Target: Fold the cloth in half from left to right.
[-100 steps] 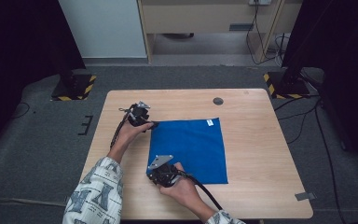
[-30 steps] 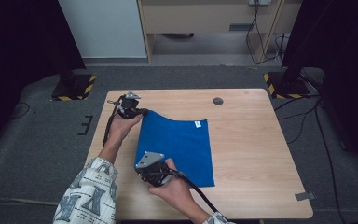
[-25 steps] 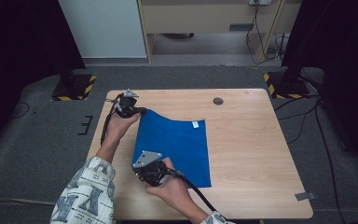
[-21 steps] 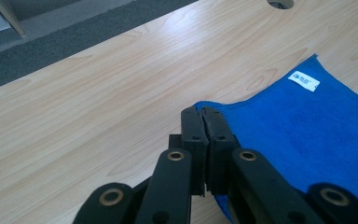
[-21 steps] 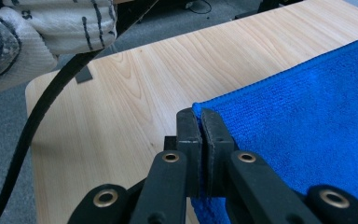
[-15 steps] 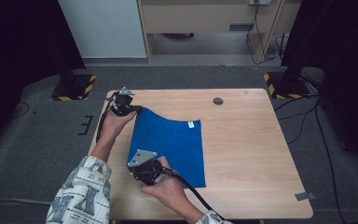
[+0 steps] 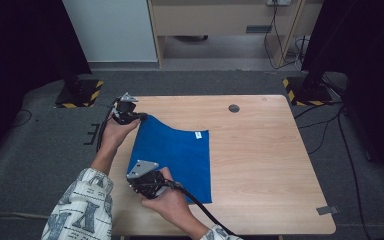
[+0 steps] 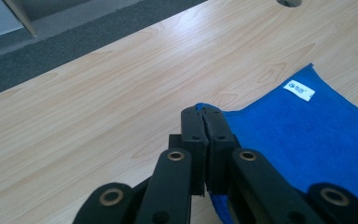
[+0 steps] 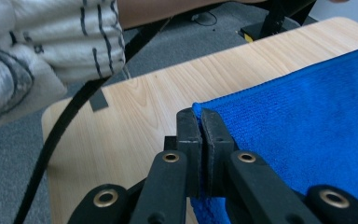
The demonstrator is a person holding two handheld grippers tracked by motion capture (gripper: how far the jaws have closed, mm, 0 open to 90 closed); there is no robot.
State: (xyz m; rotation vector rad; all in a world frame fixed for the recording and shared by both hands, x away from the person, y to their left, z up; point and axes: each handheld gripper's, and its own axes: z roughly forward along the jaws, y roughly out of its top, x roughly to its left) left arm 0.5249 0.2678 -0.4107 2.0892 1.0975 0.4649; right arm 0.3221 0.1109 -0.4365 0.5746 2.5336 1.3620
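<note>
My left gripper (image 7: 128, 113) sits at ten o'clock on the worktop (image 7: 260, 150), arm stretched forward, jaws clamped tight on the far left corner of the blue cloth (image 7: 177, 155). My right gripper (image 7: 142, 179) is at seven o'clock, wrist bent inward toward my body, jaws pinched on the near left corner. The cloth's left edge is raised off the wood; its right side lies flat, white label (image 7: 198, 135) toward twelve o'clock.

Blue towel (image 7: 175, 152) – fuzzy terry cloth, table (image 7: 260, 150) – smooth pale wood, matt
</note>
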